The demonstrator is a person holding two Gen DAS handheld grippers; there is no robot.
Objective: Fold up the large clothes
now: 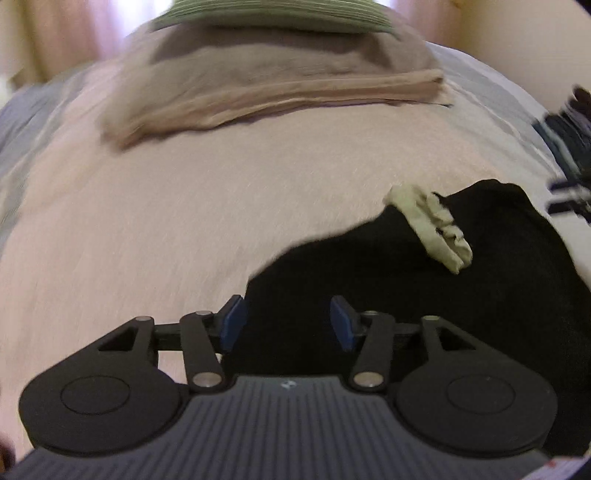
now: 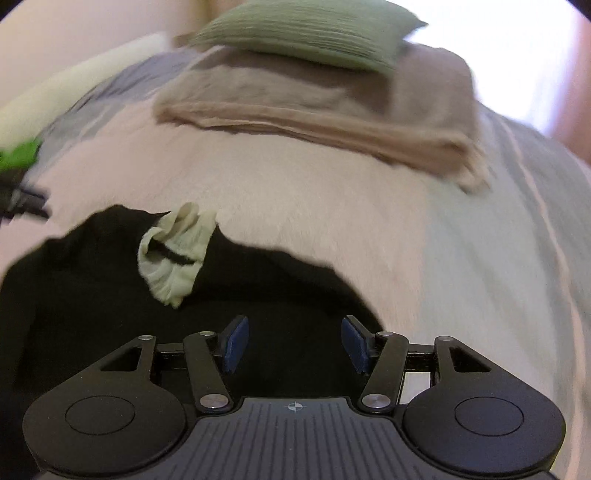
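Observation:
A black garment [image 1: 424, 280] lies bunched on the pale pink bed cover [image 1: 166, 229], with a crumpled cream ruffled piece [image 1: 430, 227] on top of it. My left gripper [image 1: 288, 323] hovers over the garment's left edge, open, nothing between its blue pads [image 1: 232, 325]. In the right wrist view the same black garment [image 2: 92, 295] fills the lower left, the cream piece [image 2: 173, 254] on it. My right gripper [image 2: 295, 345] is open above the garment's right part, its blue pads [image 2: 354, 345] apart and bare.
A folded beige blanket [image 1: 258, 88] lies at the far side of the bed with a green ribbed pillow [image 1: 273, 14] on it. The other gripper's dark shape [image 1: 569, 155] shows at the right edge. Blue-grey sheet [image 2: 498, 240] runs along the bed's right side.

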